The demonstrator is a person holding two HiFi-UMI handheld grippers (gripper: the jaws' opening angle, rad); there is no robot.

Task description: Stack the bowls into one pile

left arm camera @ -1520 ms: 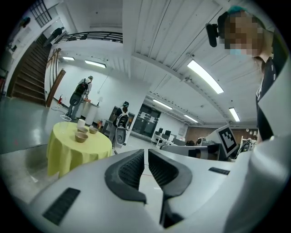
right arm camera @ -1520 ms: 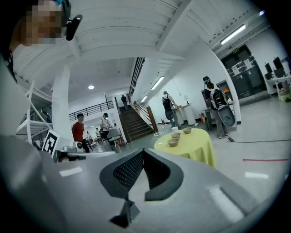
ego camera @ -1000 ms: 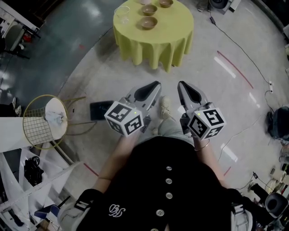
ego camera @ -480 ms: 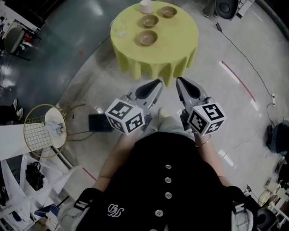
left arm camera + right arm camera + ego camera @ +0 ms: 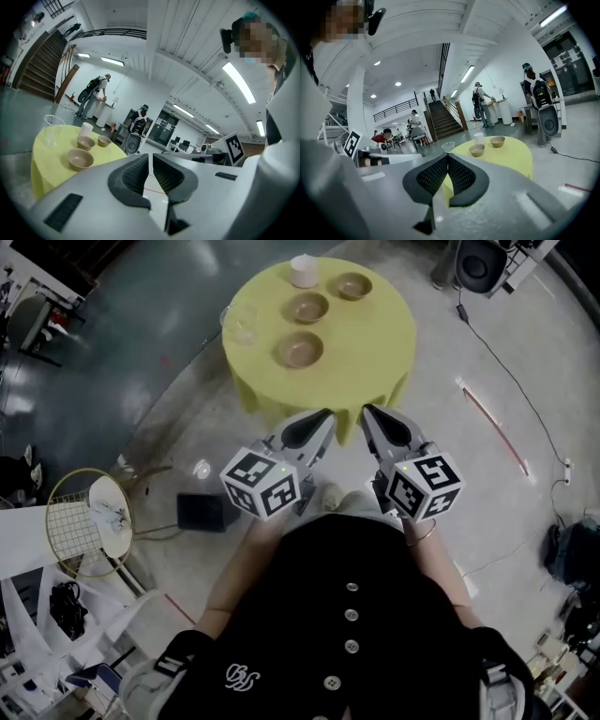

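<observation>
Three brown bowls stand apart on a round table with a yellow cloth (image 5: 375,352): a near one (image 5: 299,349), a middle one (image 5: 309,307) and a far one (image 5: 352,285). The left gripper view shows all three (image 5: 80,158) (image 5: 86,142) (image 5: 104,140). In the right gripper view only two bowls (image 5: 476,150) (image 5: 497,141) show. My left gripper (image 5: 323,415) and right gripper (image 5: 368,412) are held side by side in the air short of the table's near edge. Both are shut and empty, left gripper (image 5: 150,159), right gripper (image 5: 447,157).
A white cup (image 5: 302,270) and a clear plastic cup (image 5: 241,324) also stand on the table. On the floor are a black box (image 5: 204,512), a wire basket stand (image 5: 89,521), a speaker (image 5: 480,263) and a cable (image 5: 511,362). People stand in the background.
The table has come nearer and lower in the head view as the person walks toward it. Both grippers keep their pose and stay shut.
</observation>
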